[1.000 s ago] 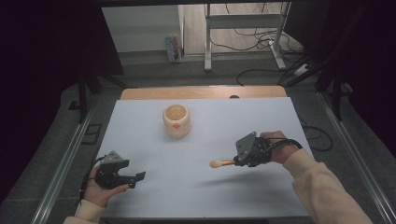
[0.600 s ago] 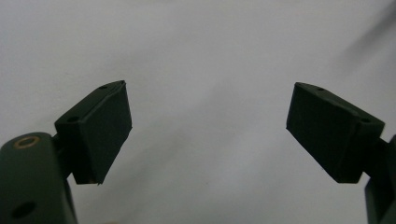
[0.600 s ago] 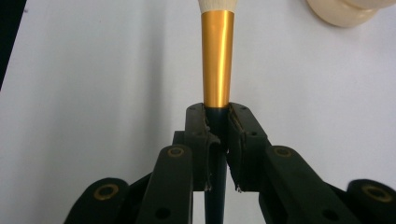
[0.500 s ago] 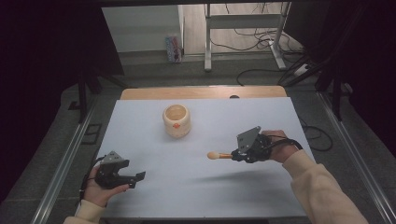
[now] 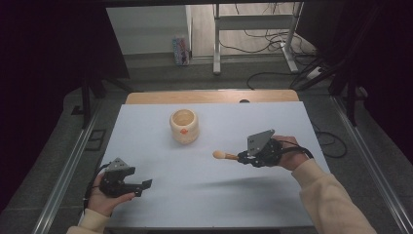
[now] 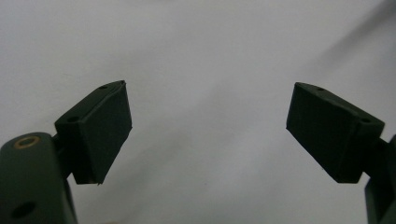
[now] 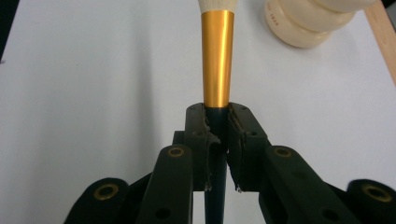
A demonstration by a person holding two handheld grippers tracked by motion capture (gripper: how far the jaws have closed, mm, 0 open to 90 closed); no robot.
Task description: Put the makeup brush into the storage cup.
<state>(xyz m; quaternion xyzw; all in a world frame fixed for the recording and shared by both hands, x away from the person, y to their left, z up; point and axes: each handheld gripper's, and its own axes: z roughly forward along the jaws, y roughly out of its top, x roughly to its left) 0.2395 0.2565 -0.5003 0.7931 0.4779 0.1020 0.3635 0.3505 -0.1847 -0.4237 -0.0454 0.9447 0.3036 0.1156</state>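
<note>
**A Count of What Sits on the Table**

One pale blue-white rectangular table [image 5: 204, 195] carries the scene, with one strip of light wooden board [image 5: 209, 96] along its far edge. On the table stands one cream, round, ridged ceramic pot [image 5: 184, 126] with an orange mark on its side. There is one brush with a dark handle, gold metal ferrule and pale bristle tip [image 5: 225, 156]. Two black two-jaw handheld grippers are present: one left gripper [image 5: 141, 186] and one right gripper [image 5: 242, 159]. Each has two jaws, making four in all. Two hands of one person appear, one per gripper, both in cream sleeves.
</note>
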